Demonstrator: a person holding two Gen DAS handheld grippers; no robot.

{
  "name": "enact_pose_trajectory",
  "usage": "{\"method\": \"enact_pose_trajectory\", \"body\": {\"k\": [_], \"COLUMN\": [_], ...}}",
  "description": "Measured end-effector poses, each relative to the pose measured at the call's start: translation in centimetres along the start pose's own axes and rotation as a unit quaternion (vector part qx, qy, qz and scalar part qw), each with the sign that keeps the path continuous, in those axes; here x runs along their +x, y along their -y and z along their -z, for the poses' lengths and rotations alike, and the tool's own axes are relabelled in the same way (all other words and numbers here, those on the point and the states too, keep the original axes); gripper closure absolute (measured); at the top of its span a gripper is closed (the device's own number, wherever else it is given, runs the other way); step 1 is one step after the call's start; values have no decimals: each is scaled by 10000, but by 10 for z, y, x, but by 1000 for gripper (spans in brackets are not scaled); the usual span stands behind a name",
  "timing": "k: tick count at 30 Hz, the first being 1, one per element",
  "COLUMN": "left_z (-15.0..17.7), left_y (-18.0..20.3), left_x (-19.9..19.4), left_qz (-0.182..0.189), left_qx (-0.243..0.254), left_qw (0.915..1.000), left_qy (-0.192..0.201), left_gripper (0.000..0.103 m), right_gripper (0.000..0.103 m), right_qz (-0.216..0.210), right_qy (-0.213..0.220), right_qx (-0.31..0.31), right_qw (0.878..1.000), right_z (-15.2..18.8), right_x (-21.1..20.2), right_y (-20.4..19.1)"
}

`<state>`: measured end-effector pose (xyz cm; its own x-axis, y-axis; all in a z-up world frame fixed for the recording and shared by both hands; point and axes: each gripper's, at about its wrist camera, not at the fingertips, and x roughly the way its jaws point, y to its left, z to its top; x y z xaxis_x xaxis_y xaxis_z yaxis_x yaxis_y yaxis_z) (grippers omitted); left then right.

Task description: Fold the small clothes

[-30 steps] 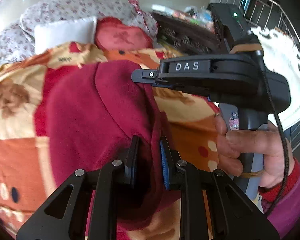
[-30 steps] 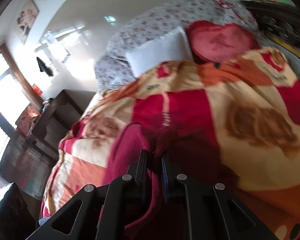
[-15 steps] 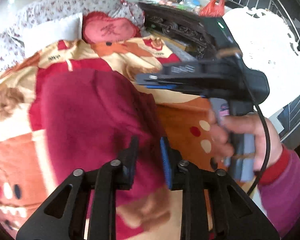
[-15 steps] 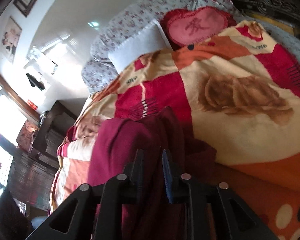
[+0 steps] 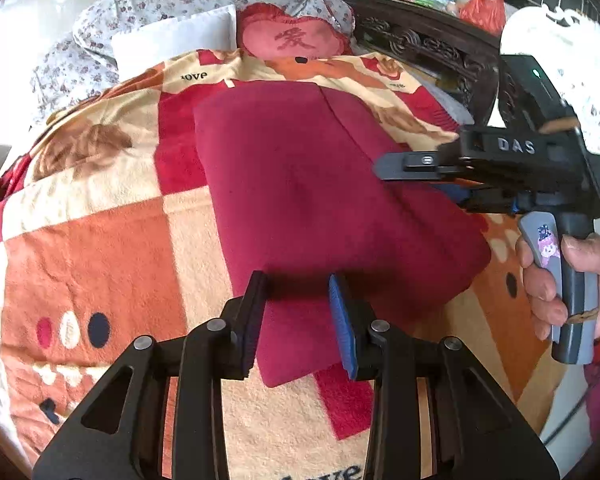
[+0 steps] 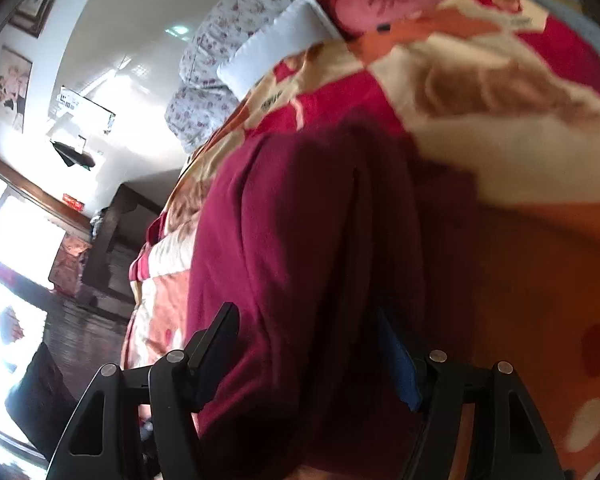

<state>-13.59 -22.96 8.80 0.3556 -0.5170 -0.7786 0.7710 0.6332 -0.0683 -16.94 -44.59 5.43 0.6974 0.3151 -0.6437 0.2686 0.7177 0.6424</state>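
A dark red garment (image 5: 320,200) lies folded flat on the patterned blanket (image 5: 92,248) of a bed. My left gripper (image 5: 298,312) is open, its jaws standing apart over the garment's near edge without gripping it. My right gripper shows in the left wrist view (image 5: 456,182) at the right, hovering over the garment's right edge. In the right wrist view the right gripper (image 6: 308,344) is open, jaws wide apart on either side of the garment (image 6: 300,240), which fills the middle of that view.
A red heart cushion (image 5: 296,38), a white pillow (image 5: 176,38) and a floral quilt (image 5: 160,0) lie at the head of the bed. A dark carved wooden frame (image 5: 420,44) runs along the right side. A dark cabinet (image 6: 112,240) stands beyond the bed.
Both grippers were shut on the garment and holding it up; now both have opened and let go. The garment has dropped flat onto the blanket, folded.
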Motion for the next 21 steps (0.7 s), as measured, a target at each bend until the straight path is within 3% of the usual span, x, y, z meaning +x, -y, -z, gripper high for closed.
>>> {"method": "enact_pose_trajectory", "body": {"k": [1,2,3,5,7,9,13,18,21], "left_z": [0,-1,-4,-9,-14,-17,-15,-19,-32], "left_y": [2,3,3,2,3,5,7,9,4], "left_x": [-1,-1,-2,-6,-15,-17,0,3,-7], "left_qz": [-28,-36,-10,105,262,232,298,185,90], "left_qx": [27,23,-2,-74,-92,-62,-185,-126,-87], "left_qw": [10000,10000,10000,9999,9995,9993,9993,9996,9991], "left_qy": [9,5,3,21,167,285,159,145,397], "left_gripper": [72,72,72,72,72,65,63,62,62], "right_gripper": [45,70,77,83,84,84,84,77,75], "right_qz": [-19,41,255,286,395,679,1044,939,1100], "right_qy": [25,74,168,332,492,593,462,489,790], "right_qx": [-80,-162,-364,-619,-874,-1034,-711,-347,-727], "right_qw": [10000,9998,9989,9971,9942,9905,9909,9938,9881], "right_z": [0,0,-1,-2,-2,-1,-3,0,-5], "right_x": [3,4,2,-8,-22,-32,-20,-25,-48], "right_y": [-3,-6,-12,-20,-27,-27,3,16,-8]}}
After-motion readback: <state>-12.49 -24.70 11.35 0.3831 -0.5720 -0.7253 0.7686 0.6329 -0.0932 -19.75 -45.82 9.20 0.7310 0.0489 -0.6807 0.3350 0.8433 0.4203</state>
